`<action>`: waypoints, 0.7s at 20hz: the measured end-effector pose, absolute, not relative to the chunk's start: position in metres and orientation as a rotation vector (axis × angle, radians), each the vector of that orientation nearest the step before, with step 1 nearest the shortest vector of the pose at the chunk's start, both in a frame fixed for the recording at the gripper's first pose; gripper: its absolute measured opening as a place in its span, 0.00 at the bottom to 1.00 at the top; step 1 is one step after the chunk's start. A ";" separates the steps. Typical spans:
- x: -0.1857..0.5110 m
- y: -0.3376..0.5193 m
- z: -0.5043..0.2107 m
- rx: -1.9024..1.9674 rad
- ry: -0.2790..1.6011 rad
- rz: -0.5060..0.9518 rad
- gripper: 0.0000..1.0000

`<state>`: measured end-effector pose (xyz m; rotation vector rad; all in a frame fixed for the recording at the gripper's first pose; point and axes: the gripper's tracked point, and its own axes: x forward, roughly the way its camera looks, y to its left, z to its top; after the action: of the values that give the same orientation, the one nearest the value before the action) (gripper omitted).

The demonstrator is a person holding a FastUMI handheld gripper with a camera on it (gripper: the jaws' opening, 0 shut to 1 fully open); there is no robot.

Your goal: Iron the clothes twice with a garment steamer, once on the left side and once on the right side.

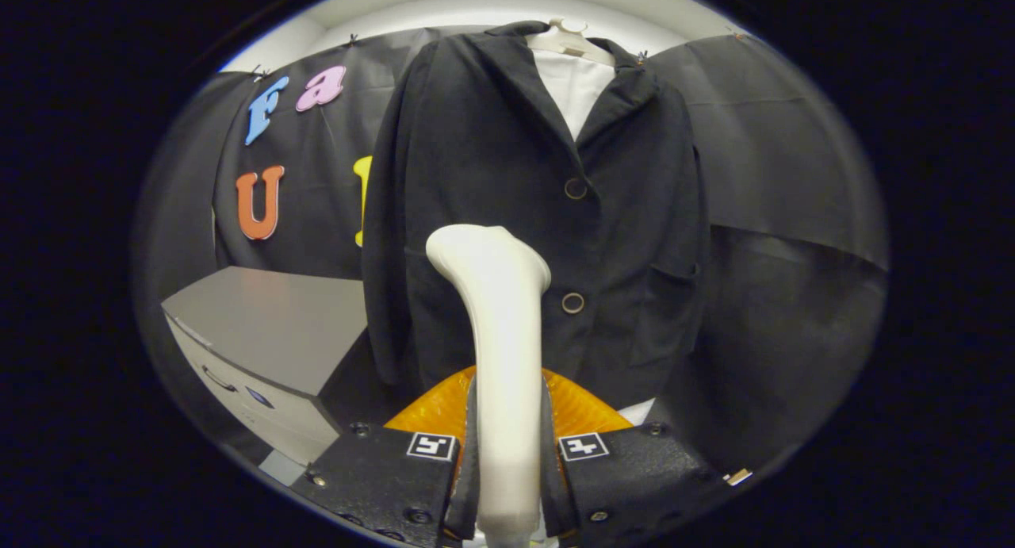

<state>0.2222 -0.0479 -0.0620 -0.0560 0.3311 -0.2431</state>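
Gripper view: my gripper (507, 484) has both fingers clamped on the garment steamer (499, 350), its handle upright between them. The jacket (507, 167) hangs on a hanger (572, 39) straight ahead; the steamer head sits level with the lower button (572, 303), slightly left of the button line.

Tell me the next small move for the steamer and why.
Probably ease the steamer forward onto the jacket, left of the buttons. The gripper is shut on its handle, and the head looks just short of the hanging cloth, though contact is hard to judge.
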 end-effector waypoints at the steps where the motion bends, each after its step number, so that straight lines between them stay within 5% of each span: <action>1: 0.223 -0.048 -0.066 -0.060 0.342 -0.246 0.34; 14: 0.192 -0.062 -0.156 -0.065 0.529 -0.292 0.34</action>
<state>0.1922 -0.0621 -0.1555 -0.0650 0.5287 -0.2916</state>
